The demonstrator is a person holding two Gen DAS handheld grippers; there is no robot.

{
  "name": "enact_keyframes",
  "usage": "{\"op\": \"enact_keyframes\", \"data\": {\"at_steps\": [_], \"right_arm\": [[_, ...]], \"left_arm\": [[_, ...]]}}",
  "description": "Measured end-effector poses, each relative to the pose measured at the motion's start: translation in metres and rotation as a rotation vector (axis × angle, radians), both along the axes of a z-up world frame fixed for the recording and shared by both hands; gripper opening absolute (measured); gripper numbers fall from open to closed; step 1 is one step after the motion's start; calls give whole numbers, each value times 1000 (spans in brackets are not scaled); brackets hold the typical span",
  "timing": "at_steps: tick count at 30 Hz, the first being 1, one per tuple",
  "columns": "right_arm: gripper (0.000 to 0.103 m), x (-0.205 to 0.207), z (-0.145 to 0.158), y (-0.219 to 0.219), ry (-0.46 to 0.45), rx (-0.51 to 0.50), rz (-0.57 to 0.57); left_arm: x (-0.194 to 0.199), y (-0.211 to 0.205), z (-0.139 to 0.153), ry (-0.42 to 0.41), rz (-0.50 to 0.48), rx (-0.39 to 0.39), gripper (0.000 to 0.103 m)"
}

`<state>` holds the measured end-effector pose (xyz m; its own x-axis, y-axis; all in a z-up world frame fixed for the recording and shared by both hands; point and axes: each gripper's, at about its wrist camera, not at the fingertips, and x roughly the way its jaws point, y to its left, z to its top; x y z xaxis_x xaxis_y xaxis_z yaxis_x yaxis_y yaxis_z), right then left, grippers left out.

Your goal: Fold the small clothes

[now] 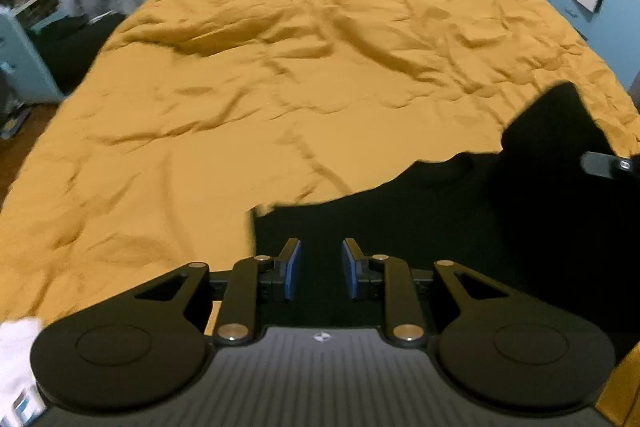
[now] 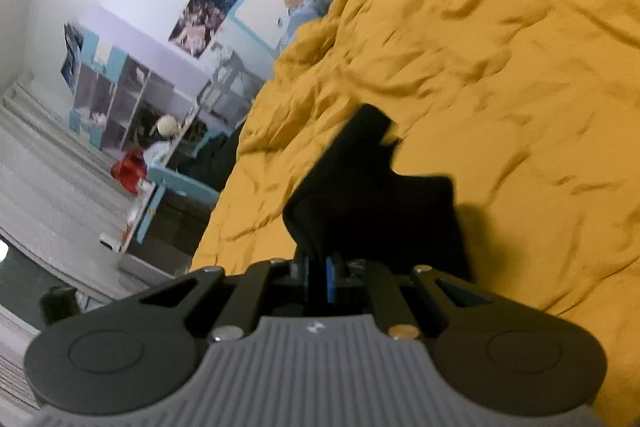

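Folding underway: small black cloth garment (image 2: 372, 195) is clamped in right gripper (image 2: 320, 279) and lifted, probably by an edge. Left gripper (image 1: 320, 269) is held agape over it, gripping nothing. Next, the free edge should be pinched and laid flat on the mustard-yellow duvet (image 1: 240, 87).

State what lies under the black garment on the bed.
The black garment lies on the mustard duvet, which shows all around it. Right gripper pinches one edge. Anything beneath the cloth is hidden.

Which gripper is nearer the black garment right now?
Right. The right gripper is shut on a bunched part of the black garment, lifting it off the mustard duvet. The left gripper is open, poised over the cloth without gripping it.
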<state>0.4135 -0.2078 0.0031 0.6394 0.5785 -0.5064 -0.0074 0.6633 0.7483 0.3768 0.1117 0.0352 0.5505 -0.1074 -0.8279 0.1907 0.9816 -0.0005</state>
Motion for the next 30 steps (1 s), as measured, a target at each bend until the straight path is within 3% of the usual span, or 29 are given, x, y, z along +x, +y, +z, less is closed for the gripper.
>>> {"op": "enact_keyframes", "data": {"at_steps": [4,12,18,24,27,29,30], "right_arm": [[3,8,1,54,34,-2,27],[3,24,-9,166,63,-96,64],[3,38,-53,238,160,-204,113],[4,53,-100,268,265,-246,176],[17,52,-100,270,252,-253,192],[31,45,-85,273,210,-249,219],[32,39,-73,275,177,-236,235]], "left_arm": [[-17,41,-6,23,62,-25,29],[-25,88,-61,108,173,-88,32],[-36,110,-82,123,190,-150,32],[-37,121,-92,132,218,-171,32],[-45,121,-92,138,221,-178,32],[-51,118,-88,137,213,-180,32],[-54,116,-84,134,212,-178,32]]}}
